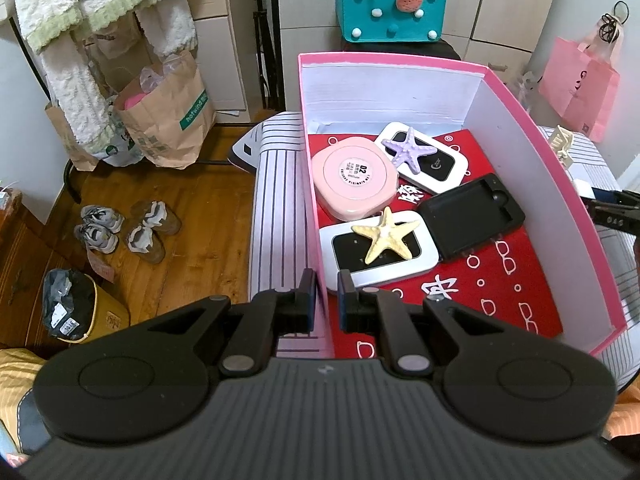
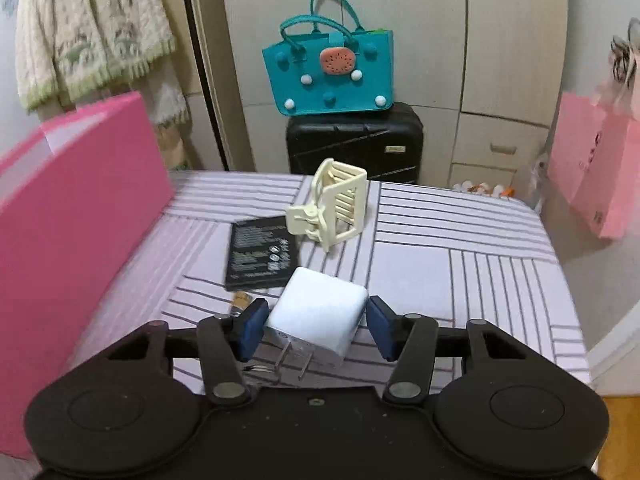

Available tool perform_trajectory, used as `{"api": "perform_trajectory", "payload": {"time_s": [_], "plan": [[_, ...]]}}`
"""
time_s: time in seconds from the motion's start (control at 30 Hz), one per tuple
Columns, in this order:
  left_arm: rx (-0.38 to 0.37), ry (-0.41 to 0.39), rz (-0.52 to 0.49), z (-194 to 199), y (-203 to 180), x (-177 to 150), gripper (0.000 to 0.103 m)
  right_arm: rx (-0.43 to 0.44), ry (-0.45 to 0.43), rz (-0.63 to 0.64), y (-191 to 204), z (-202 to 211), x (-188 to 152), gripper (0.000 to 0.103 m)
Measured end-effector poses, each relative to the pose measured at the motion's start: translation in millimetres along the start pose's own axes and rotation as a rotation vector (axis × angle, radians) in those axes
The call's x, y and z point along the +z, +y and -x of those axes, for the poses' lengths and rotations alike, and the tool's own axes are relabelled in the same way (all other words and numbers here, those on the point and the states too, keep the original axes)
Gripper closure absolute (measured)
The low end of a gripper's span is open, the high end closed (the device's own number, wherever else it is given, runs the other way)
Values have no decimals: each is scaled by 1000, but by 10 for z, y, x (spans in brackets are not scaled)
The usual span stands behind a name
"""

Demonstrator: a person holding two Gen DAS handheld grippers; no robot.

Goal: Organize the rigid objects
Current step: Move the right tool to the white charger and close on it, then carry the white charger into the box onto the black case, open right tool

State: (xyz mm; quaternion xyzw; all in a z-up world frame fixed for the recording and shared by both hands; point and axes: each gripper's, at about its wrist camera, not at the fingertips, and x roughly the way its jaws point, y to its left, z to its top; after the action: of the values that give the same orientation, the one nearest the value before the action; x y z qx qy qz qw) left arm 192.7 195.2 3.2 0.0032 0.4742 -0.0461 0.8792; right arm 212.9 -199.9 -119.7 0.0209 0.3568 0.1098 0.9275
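Left wrist view
Left gripper: clenched on the near-left wall of the pink cardboard box, lower centre of frame.
Box contents: round pink plastic case printed "02"; purple starfish on a white device; yellow starfish on another white device; black moulded tray; red printed cloth lining.

Right wrist view
Right gripper: its blue pads straddle the white cube-shaped plug charger, lower centre; whether they press on it I cannot tell.
Charger: matte white, two metal prongs facing the camera, lying on the striped sheet.
Nearby: black flat battery with unreadable white print, centre; cream plastic hair claw above it.
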Motion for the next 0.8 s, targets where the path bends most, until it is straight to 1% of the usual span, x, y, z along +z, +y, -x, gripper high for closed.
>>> {"api": "perform_trajectory", "payload": {"time_s": [0.1,0.27,0.43,0.47,0.57,0.67,0.8], "plan": [[-6,6,8,-7,9,1,93,31,-9,-26,19,91,34,44],[-15,0,10,-11,28,-9,93,120,-40,-28,186,356,163,44],[-19,0,2,-20,19,-6,93,272,-74,-13,463,620,340,44],[-20,0,2,-22,19,-2,93,293,-90,7,553,682,379,44],[-20,2,2,-23,19,-1,93,313,-118,75,810,791,465,44],[-34,6,12,-37,36,6,93,367,-108,125,1034,823,584,44],[-47,2,19,-47,61,-4,93,449,-69,201,1345,819,735,44]]}}
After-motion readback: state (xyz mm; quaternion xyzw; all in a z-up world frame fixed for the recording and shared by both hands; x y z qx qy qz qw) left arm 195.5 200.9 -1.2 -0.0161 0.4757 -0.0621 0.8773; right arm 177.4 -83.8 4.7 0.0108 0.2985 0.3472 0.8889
